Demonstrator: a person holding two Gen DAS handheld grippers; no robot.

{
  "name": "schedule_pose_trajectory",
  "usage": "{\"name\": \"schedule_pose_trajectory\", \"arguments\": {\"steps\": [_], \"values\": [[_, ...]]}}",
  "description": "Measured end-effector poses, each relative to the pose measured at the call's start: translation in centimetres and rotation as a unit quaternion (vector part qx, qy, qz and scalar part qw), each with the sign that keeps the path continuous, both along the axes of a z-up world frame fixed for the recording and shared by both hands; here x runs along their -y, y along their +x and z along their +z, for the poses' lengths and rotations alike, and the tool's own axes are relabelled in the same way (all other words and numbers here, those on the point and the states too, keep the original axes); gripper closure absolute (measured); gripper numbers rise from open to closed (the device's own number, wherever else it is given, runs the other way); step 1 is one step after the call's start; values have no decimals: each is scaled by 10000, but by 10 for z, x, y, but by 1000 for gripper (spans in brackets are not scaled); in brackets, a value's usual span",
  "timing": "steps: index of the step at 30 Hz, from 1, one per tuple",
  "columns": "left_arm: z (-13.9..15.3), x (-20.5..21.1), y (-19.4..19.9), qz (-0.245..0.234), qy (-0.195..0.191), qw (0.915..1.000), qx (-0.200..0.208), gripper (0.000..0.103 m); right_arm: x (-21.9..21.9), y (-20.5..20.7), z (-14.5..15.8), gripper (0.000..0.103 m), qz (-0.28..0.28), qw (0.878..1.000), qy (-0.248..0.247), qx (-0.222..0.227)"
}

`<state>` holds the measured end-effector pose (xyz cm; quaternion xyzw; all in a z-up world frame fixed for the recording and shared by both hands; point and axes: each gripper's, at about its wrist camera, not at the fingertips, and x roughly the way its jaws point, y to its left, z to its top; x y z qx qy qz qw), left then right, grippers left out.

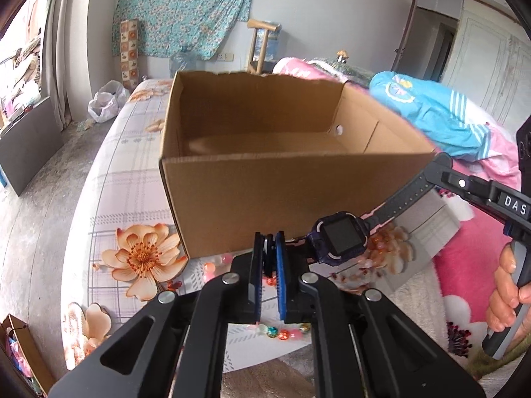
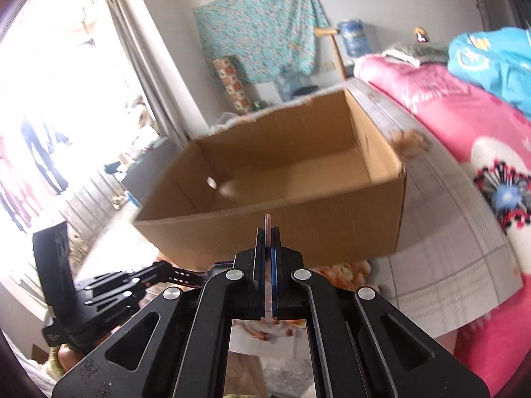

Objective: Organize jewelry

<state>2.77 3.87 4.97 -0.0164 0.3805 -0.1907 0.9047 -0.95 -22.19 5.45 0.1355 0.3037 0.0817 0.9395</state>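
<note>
1. Both tongs pinch the watch (image 1: 341, 237): the left tongs (image 1: 269, 258) grip one strap end, the right tongs (image 2: 268, 242) the other.
2. The watch hangs stretched between them, long axis running left-low to right-high.
3. The cardboard box (image 1: 265, 192) on the bed (image 1: 126, 199) sits straight ahead, mouth open; I'd say up and over the near wall comes next.

walls: pale grey | wall cloth (image 1: 186, 10): teal floral | floor (image 1: 36, 199): grey concrete | window (image 2: 49, 99): bright daylight
</note>
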Motion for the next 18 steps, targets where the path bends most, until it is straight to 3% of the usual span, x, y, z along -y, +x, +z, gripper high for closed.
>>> {"name": "schedule_pose_trajectory", "arguments": {"steps": [6,11,14,18], "values": [[56,-7,-5,-292,-415,9975,492,97,7,3,55,102,354,9978,29,558],[96,-2,27,-358,-331,9945,932,97,15,58,89,102,608,9960,-10,653],[103,7,70,-282,-104,9964,794,97,14,104,93,102,714,9966,-59,414],[90,16,127,-208,244,9989,355,97,12,152,76,102,793,9967,-47,-172]]}}
